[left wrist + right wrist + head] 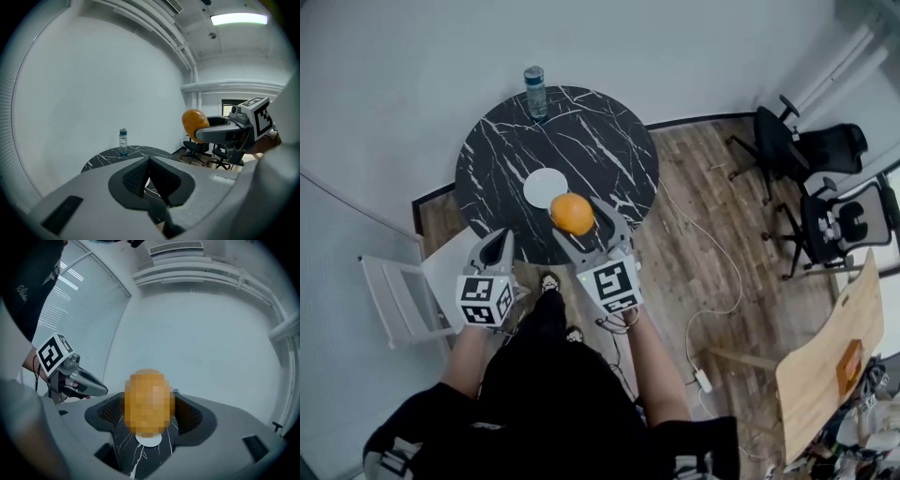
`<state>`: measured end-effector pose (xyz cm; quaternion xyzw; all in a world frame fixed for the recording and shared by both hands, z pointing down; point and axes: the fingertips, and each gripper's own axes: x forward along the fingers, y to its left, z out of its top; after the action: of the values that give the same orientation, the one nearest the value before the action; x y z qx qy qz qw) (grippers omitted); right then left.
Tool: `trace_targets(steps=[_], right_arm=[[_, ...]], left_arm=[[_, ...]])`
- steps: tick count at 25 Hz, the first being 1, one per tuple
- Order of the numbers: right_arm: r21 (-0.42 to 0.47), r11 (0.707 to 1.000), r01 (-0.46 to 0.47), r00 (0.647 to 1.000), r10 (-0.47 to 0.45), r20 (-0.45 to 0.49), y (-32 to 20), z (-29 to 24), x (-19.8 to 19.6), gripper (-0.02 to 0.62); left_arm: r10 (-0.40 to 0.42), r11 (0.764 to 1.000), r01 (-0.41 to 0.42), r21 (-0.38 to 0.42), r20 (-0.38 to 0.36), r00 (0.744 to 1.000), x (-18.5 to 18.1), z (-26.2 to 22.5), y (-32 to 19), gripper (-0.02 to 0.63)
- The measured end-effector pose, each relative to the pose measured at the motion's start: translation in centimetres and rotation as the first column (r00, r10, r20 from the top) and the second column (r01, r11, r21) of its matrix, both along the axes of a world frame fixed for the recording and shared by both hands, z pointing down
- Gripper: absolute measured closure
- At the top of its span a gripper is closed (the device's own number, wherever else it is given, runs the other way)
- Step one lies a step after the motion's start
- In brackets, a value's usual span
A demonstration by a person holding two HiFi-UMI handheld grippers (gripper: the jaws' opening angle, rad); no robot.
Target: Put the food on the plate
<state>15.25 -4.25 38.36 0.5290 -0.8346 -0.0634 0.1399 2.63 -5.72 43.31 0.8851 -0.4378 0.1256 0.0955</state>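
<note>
The round black marble table (600,141) carries little: a white plate (542,186) lies toward its near edge, and a water bottle (535,91) stands at the far edge, well apart from the plate.

The person's right gripper (579,221) has its jaws spread around an orange (573,213) and pressed on it from both sides. It holds the fruit in the air over the near edge of the table, just to the right of the plate. The left gripper (499,240) hangs off the near-left edge with its jaws together and nothing between them (it seems to have no part in this step).

The step in hand looks like the carry to the plate. To do it well, the right gripper should bring the orange over the plate's middle, not its rim, and lower it until it rests on the plate before the jaws part. An orange is round and will likely roll if let go from any height (the plate looks flat, with little rim to stop it). The jaws should part slowly, and the gripper should then lift straight up.
</note>
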Motion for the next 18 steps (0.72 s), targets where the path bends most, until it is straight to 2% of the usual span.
trace_targets(steps=[5,12,18], right_arm=[[-0.040,0.999,0.036,0.999,-0.037,-0.029,-4.5,1.3,-1.0,0.270],[-0.138,0.985,0.103,0.985,-0.121,-0.126,-11.1,5.0,-2.7,0.270],[-0.205,0.971,0.122,0.980,-0.150,-0.128,-15.9,7.1,-3.6,0.270]], left_arm=[[-0.014,0.999,0.014,-0.034,-0.002,1.000,-0.6,1.4,-3.9,0.606],[-0.036,0.994,0.035,-0.099,-0.004,0.999,-1.8,4.5,-9.5,0.606],[-0.024,0.989,0.024,-0.146,0.001,1.000,-2.3,6.8,-14.0,0.606]])
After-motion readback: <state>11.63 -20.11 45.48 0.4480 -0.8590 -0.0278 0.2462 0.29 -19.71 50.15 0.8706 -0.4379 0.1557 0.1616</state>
